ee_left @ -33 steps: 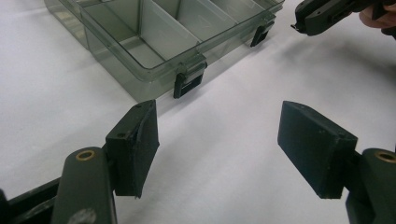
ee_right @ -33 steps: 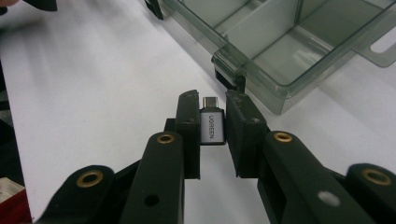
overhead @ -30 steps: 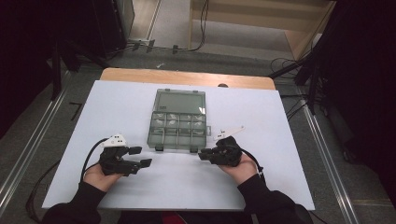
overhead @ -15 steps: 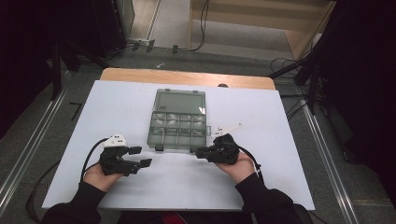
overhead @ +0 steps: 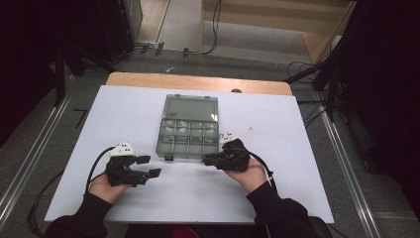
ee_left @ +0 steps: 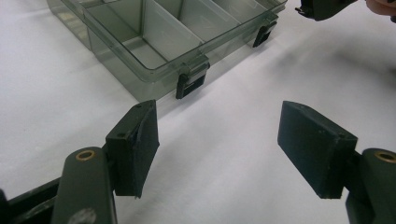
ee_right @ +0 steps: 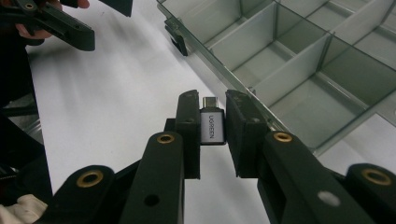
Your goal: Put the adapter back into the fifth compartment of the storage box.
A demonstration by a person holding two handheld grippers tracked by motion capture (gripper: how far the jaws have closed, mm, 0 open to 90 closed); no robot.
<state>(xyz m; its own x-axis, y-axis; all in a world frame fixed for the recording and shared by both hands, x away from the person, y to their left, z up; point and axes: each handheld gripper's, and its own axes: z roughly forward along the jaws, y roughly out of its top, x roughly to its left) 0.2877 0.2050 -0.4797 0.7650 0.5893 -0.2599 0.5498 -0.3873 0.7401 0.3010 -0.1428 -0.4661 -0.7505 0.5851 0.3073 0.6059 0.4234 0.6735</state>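
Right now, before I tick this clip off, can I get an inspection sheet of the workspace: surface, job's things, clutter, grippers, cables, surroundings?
Surface: white sheet over a wooden table; no marks seen.
Job's things: clear compartment box, lid open and lying flat behind it, visible compartments empty; small silver adapter marked UGREEN.
Clutter: nothing seen on the sheet.
Grippers: left gripper open, holds nothing, beside the box's near left corner; right gripper shut on the adapter, at the box's near right corner.
Cables: one black cable trails from the left gripper, another from the right; more cables lie on the floor beyond the table.
Surroundings: metal rails either side, dark stands, wooden furniture at the back.
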